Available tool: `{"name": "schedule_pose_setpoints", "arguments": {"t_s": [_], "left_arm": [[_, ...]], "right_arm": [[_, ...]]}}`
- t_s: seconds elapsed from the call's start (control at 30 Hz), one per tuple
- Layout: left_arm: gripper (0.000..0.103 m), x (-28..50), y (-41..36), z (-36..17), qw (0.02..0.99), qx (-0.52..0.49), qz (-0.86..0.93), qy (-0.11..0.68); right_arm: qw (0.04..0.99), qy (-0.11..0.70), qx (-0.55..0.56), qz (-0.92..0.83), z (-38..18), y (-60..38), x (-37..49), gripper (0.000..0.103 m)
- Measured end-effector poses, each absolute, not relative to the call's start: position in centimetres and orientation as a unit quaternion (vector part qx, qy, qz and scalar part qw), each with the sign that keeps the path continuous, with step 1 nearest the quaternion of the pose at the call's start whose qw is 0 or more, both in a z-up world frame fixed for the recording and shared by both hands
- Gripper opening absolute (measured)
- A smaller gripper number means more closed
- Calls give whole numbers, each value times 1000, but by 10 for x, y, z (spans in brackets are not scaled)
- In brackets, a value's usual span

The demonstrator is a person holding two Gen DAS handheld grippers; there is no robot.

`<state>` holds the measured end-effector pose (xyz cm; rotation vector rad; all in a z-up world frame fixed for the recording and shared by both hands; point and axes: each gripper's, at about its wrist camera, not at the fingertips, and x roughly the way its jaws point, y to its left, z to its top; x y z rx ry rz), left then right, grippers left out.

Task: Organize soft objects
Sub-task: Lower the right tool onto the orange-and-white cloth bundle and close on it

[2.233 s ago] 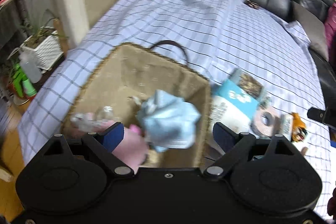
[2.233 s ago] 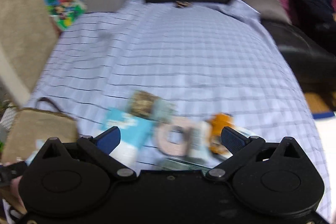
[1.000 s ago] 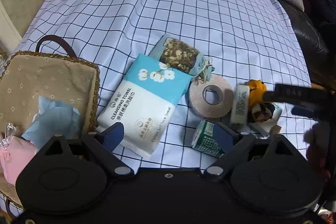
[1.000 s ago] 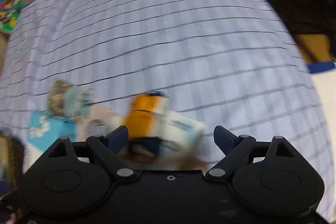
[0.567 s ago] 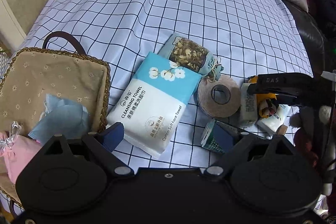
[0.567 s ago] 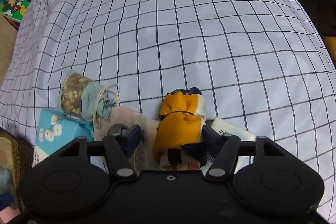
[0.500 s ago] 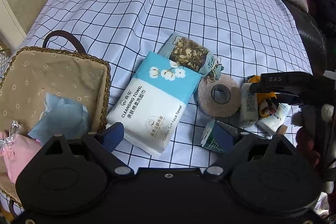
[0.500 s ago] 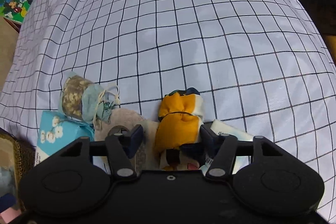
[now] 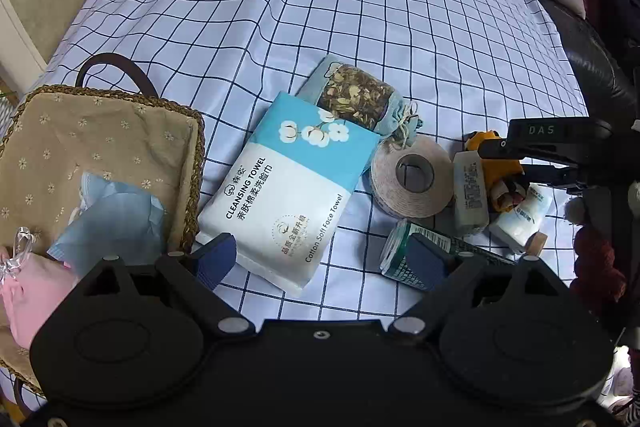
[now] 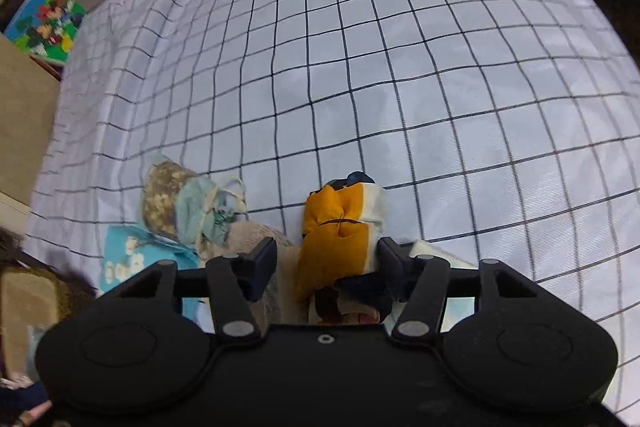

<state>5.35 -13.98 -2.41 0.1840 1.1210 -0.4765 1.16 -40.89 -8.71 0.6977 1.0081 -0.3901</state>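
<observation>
The right hand-held gripper (image 10: pixel 326 261) straddles the orange soft toy (image 10: pixel 334 231) (jaws not yet clamped); the left hand-held gripper (image 9: pixel 320 259) hangs spread wide.

far half of the checked sheet (image 9: pixel 360 7) is wide open. near side is cramped: basket (image 9: pixel 192 163) left, towel pack (image 9: pixel 280 195) beside it, then tape roll (image 9: pixel 412 175), green tube (image 9: pixel 400 251) and small bottles (image 9: pixel 472 187) packed tight on the right.
</observation>
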Motion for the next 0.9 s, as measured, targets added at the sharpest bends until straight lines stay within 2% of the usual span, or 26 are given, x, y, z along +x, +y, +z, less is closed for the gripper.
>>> {"name": "schedule_pose_setpoints", "arguments": {"t_s": [0.33,0.37,0.47,0.67,0.73,0.9], "left_arm": [[88,50,-145,-28,813,93,-227,528],[88,50,-145,-28,813,93,-227,528],[88,50,-145,-28,813,94,-228,528],[88,50,-144,-28,813,93,-228,527],[88,51,-144,-27,813,92,-228,528],[88,53,-145,-28,815,99,-224,525]], "right_arm": [[770,461,399,-189,-105,-431,7,63],[765,459,408,-193,-108,-433,7,62],[758,461,408,-218,-114,-439,6,47],[789,491,300,-213,-112,-412,23,49],[794,503,275,-203,-115,-402,29,42],[799,490,259,-232,-101,-400,32,39]]}}
